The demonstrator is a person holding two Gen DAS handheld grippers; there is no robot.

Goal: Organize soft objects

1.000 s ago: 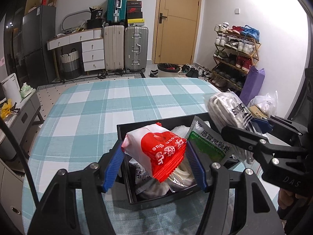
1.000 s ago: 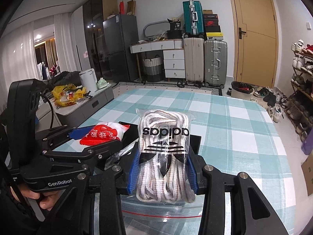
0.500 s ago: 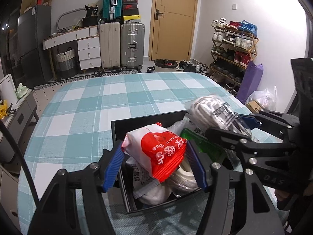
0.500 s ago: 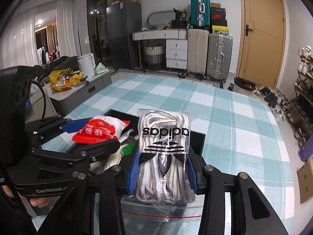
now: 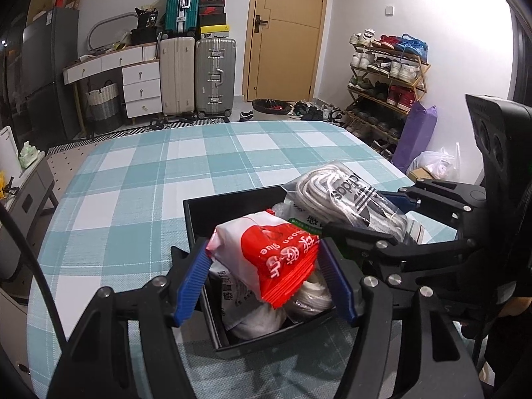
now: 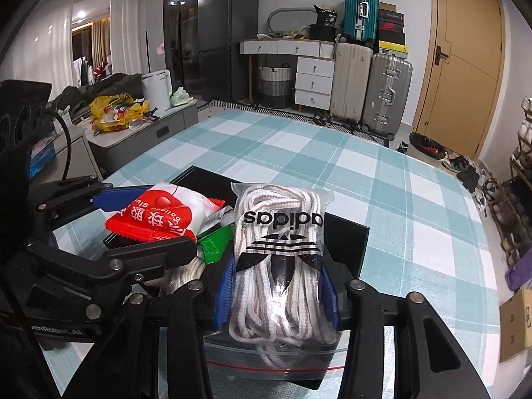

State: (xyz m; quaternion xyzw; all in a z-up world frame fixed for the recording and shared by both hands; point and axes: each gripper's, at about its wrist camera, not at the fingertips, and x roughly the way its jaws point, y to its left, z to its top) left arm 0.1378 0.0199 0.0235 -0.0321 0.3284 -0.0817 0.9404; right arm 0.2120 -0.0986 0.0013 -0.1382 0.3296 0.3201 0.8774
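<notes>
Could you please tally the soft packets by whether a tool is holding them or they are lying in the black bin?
Held by a tool: 2, the red and white packet in the left tool and the adidas bag of laces in the right tool.
Lying in the black bin: at least 3 visible; others may be hidden.
Total: at least 5.

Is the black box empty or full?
Nearly full. The black box already holds several soft packets and white bundles, piled close to its rim, with a green packet showing on top.
</notes>
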